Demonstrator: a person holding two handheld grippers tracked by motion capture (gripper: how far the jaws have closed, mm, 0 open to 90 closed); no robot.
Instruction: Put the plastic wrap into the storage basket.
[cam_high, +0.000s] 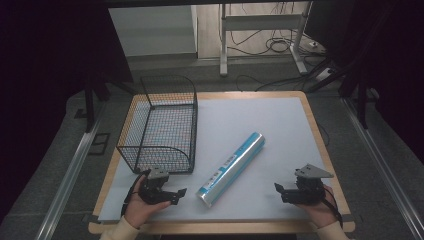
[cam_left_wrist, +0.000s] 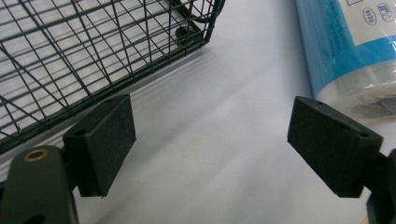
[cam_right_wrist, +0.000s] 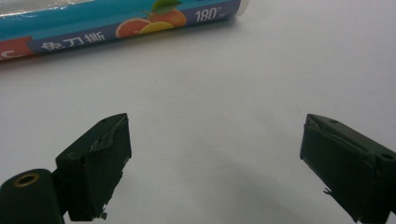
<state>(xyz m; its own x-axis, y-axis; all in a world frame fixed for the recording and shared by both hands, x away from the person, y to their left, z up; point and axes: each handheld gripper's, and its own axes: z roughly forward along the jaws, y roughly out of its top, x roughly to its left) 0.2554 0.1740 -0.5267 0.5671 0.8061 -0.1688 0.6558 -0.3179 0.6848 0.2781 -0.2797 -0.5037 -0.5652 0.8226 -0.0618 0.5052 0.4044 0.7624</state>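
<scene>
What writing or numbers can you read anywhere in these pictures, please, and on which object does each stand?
"180", with a small mark after it too small to read: on the cling film roll, beside the fruit picture.
"免刀撕": on the same roll.
Small round icons near the roll's end: too small to read.

The setting is a laboratory or recording workspace, not a home. A wooden-edged table (cam_high: 320, 150) carries a plain white mat (cam_high: 260, 125) as work surface. Dark curtains (cam_high: 45, 60) enclose both sides. Metal rails (cam_high: 70, 170) run along the grey carpeted floor (cam_high: 380, 165). Behind the table stands a white height-adjustable desk frame (cam_high: 262, 30), with loose cables (cam_high: 270, 42) and a power strip (cam_high: 315, 46) lying beneath it.
</scene>
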